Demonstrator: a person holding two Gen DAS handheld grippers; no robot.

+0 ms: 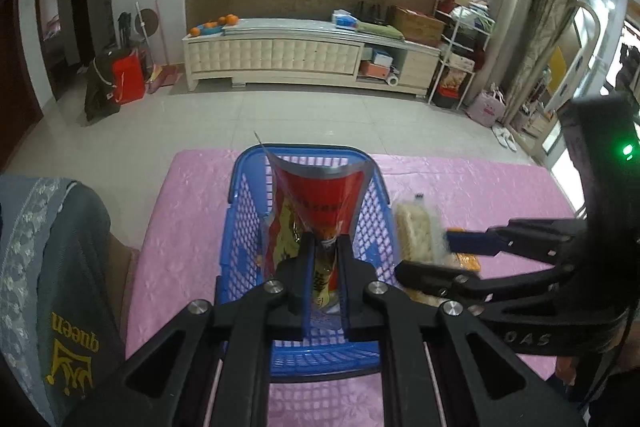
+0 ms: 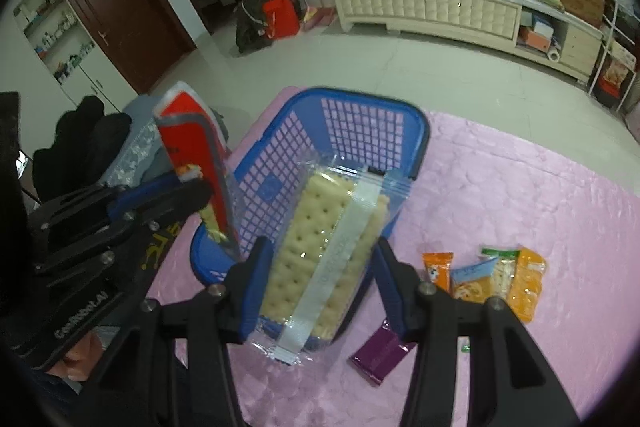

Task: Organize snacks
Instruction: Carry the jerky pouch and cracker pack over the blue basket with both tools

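Both tongs pinch snacks above the blue basket (image 2: 416, 131). Right gripper (image 2: 320, 283) squeezes the cracker pack (image 2: 320, 243), its long side pointing into the basket. Left gripper (image 1: 325, 263) is pressed tight on the red bag (image 1: 320, 203), standing upright. Basket looks empty, maybe. Four small packets (image 2: 496, 279) and a purple one (image 2: 380, 355) wait beside it.

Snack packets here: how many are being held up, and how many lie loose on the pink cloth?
Held up in jaws: 2, the red packet and the cracker pack
Loose on the pink cloth: 5, four orange or yellow packets and one purple packet
Total: 7
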